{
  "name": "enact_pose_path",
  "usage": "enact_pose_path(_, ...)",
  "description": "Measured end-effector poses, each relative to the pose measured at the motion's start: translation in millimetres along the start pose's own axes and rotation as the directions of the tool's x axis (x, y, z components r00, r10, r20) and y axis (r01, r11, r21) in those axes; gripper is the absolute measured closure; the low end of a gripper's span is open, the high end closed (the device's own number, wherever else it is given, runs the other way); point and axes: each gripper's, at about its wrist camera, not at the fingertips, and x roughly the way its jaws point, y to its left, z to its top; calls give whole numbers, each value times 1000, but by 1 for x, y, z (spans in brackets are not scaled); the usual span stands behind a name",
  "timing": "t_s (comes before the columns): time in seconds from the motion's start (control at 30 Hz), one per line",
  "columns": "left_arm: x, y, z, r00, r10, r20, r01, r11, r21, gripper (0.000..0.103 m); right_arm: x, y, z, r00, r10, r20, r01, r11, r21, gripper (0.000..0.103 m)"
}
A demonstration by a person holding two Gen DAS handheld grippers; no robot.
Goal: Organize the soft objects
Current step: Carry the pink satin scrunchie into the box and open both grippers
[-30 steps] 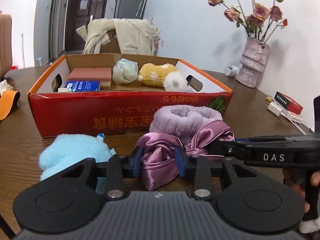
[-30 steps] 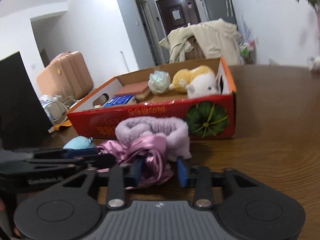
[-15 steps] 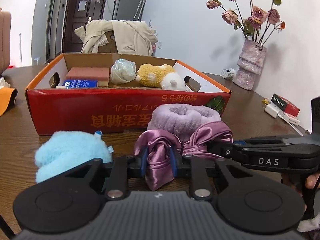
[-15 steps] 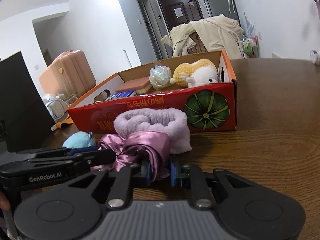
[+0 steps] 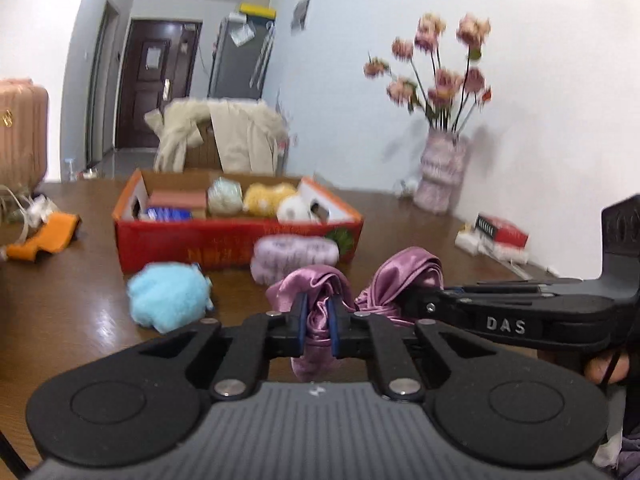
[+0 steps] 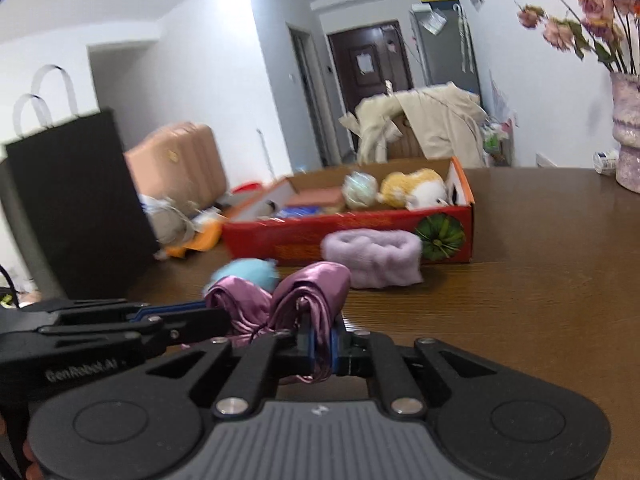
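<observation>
On the table the red box waits beyond. My left gripper is closing on one end of the purple satin cloth, my right gripper clamped on the other; I'd lift evenly, keeping it taut over the rim.

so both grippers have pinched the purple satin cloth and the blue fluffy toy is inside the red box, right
Not quite. Both grippers, left gripper and right gripper, do pinch the purple satin cloth, but the left wrist view shows the blue fluffy toy on the table, outside the red box.
</observation>
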Motion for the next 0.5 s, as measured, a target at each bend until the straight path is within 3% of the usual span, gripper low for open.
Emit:
enact_pose_path(0.1,-3,0,12,999,19,43,-20,1000,3,92,-14,14,13,999,17,45,-15,999,-49,96)
enact_pose_path(0.27,11,18,33,999,9,51,-8,1000,-27,92,-7,23,35,997,15,76,-9,997,-81,96)
enact_pose_path(0.37,35,41,67,998,-34,59,37,998,-59,92,8,19,56,997,20,78,-12,995,-97,96)
enact_pose_path(0.5,86,71,113,999,-9,44,12,998,-63,93,44,7,103,994,28,106,-15,993,-115,96)
